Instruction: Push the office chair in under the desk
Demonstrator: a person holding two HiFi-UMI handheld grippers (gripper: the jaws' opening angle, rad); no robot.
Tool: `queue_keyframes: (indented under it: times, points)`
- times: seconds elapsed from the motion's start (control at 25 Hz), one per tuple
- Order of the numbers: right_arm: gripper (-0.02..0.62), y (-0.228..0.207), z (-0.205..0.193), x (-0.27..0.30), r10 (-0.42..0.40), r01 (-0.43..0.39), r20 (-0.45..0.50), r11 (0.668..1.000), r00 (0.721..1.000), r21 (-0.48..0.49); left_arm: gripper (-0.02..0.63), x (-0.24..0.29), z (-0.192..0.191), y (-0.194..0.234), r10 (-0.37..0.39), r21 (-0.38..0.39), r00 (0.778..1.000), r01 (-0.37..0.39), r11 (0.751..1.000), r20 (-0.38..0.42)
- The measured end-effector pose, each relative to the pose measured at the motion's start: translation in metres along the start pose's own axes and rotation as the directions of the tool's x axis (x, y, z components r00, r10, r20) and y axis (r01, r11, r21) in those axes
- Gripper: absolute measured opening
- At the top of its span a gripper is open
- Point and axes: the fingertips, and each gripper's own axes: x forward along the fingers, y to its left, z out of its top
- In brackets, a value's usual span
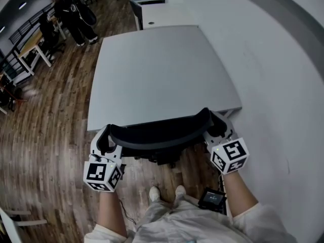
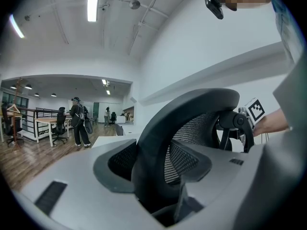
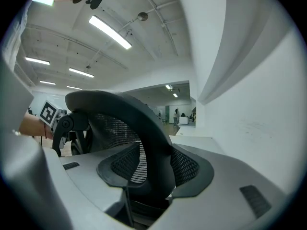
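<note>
No legible text or labels anywhere.

1. Head view: the light is bright and even. The desk top (image 1: pixel 162 75) reads flat pale grey, with no glare.
2. The wood floor (image 1: pixel 45 135) carries a pale sheen at 9 o'clock.
3. A soft dark shadow lies beneath the chair backrest (image 1: pixel 162 133) at 6 o'clock.
4. Left gripper view: the ceiling light strip (image 2: pixel 92 3) at 11 o'clock is blown out white.
5. Right gripper view: the ceiling tube (image 3: pixel 109 31) at 11 o'clock is likewise clipped.
6. All views: strong fisheye bowing of straight edges. The corners of both gripper views are black.
7. Both gripper views: the backrest nearest the lens, at 6 o'clock, is slightly soft.
</note>
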Motion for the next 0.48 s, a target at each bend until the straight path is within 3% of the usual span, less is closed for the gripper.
queue_keyframes:
  times: [0.48]
  points:
    - [0.207,-0.012,-0.007,0.023,-0.032,0.032,-0.001,0.999,0.999,0.009,0.215,0.029,-0.006,0.014,-0.012,0.006,1.000,0.012,1.000,-0.012]
